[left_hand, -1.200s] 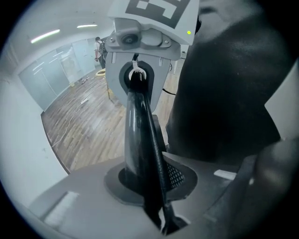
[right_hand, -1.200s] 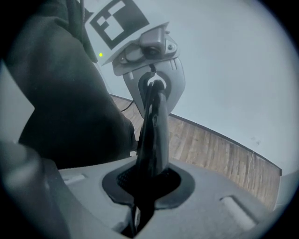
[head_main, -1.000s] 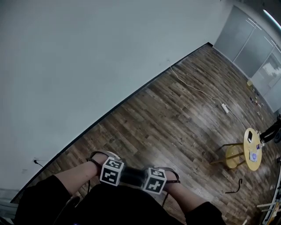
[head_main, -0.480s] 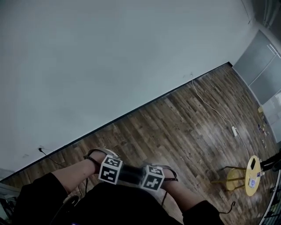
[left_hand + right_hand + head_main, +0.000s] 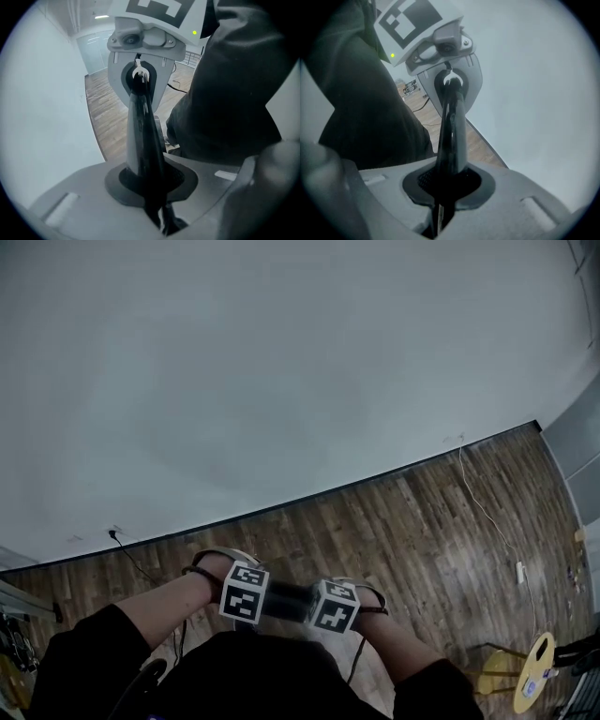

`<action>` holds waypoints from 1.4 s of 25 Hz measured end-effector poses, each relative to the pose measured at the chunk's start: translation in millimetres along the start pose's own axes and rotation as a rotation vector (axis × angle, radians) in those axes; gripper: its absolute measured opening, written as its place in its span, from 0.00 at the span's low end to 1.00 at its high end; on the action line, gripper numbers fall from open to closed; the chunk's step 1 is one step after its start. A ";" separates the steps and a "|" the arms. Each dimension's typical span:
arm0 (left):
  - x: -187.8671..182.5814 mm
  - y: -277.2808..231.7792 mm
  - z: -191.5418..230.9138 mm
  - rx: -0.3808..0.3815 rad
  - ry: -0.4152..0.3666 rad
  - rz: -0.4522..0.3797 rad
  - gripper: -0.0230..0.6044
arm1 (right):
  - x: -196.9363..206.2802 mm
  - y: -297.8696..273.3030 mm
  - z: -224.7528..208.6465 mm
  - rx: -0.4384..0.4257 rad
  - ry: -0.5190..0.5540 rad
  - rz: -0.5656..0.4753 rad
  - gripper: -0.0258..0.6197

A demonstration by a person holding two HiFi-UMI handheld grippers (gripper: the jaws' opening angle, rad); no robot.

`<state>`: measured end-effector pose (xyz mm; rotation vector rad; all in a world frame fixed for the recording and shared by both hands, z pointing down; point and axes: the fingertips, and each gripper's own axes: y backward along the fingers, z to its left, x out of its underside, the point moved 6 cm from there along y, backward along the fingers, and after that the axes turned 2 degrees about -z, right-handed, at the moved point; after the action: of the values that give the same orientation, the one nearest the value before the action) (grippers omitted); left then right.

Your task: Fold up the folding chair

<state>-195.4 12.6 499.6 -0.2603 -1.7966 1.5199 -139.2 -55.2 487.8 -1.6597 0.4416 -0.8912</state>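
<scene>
Centrally, low in the head view, the person's left hand [image 5: 211, 573] and right hand [image 5: 370, 601] hold the two tools nose to nose, so that the marker cubes [image 5: 244, 592] flank a short dark bar formed by the two pairs of jaws. The left gripper [image 5: 139, 89] has its jaws drawn together into one narrow tapering blade, with nothing visible between them, and its tip meets the nose of the opposing tool. The right gripper [image 5: 451, 93] shows the same condition in its own view: jaws together, empty, tip against the other gripper's tip. Dark clothing [image 5: 253, 676] fills the bottom edge below the hands. Beyond them lie a wooden floor [image 5: 412, 531] and a plain grey wall [image 5: 281, 381]. A white cable [image 5: 483, 512] runs from the wall across the boards to a power strip [image 5: 520, 571]. The folding chair cannot be identified with certainty. The one candidate is a yellow stool-like frame [image 5: 495, 667] at the lower right of the head view, just beside a round yellow table [image 5: 532, 685] and well apart from both grippers.
</scene>
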 end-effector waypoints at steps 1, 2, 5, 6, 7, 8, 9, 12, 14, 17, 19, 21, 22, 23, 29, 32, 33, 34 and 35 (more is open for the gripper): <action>6.0 4.0 2.4 -0.011 0.022 0.003 0.12 | -7.4 -0.8 -5.5 -0.009 0.022 -0.001 0.11; 11.6 7.7 4.6 -0.021 0.043 0.006 0.12 | -13.8 -1.9 -10.9 -0.016 0.044 -0.002 0.11; 27.9 14.5 9.2 -0.052 0.109 0.016 0.12 | -30.0 -8.4 -24.5 -0.039 0.111 0.002 0.11; 33.9 15.9 10.9 -0.062 0.134 0.019 0.12 | -36.1 -11.0 -28.8 -0.049 0.133 0.000 0.11; 40.2 17.4 12.9 -0.072 0.160 0.021 0.12 | -42.3 -13.9 -33.8 -0.060 0.156 -0.001 0.11; 46.5 18.8 15.3 -0.082 0.186 0.025 0.12 | -48.4 -17.1 -39.5 -0.070 0.181 -0.002 0.11; 52.4 20.1 17.9 -0.090 0.213 0.029 0.12 | -53.8 -20.1 -45.4 -0.081 0.207 -0.003 0.11; 65.1 24.0 26.6 -0.111 0.290 0.037 0.12 | -66.5 -25.8 -62.5 -0.117 0.283 -0.006 0.11; 72.7 26.7 31.6 -0.122 0.343 0.040 0.12 | -74.9 -29.4 -73.0 -0.142 0.334 -0.008 0.11; 84.9 30.1 37.9 -0.140 0.432 0.042 0.12 | -88.4 -35.7 -88.0 -0.182 0.419 -0.005 0.11; 91.3 32.0 42.5 -0.154 0.492 0.044 0.12 | -96.3 -38.8 -97.6 -0.206 0.470 -0.005 0.11; 96.0 33.4 47.2 -0.170 0.544 0.044 0.12 | -102.1 -40.8 -106.5 -0.222 0.514 -0.001 0.11; 98.9 34.7 50.0 -0.179 0.567 0.045 0.12 | -105.6 -41.7 -111.3 -0.226 0.534 0.002 0.11; 101.9 36.3 52.9 -0.189 0.587 0.047 0.12 | -109.1 -42.5 -115.9 -0.230 0.552 0.004 0.11; 114.4 40.4 63.8 -0.218 0.650 0.040 0.12 | -123.2 -46.7 -131.8 -0.244 0.606 0.020 0.11; 125.8 46.3 68.3 -0.222 0.659 0.029 0.12 | -135.8 -49.0 -138.4 -0.244 0.607 0.032 0.11; 129.1 48.1 69.9 -0.223 0.661 0.026 0.12 | -139.3 -49.6 -140.3 -0.244 0.605 0.036 0.11; 132.4 49.7 71.8 -0.223 0.661 0.023 0.12 | -142.6 -50.0 -142.5 -0.243 0.602 0.039 0.11; 135.9 51.1 73.8 -0.222 0.660 0.019 0.12 | -145.7 -50.6 -144.7 -0.242 0.599 0.043 0.11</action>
<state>-353.4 50.9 508.0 -0.7892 -1.4163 1.0658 -349.4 -34.7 498.5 -1.5675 1.0215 -1.3444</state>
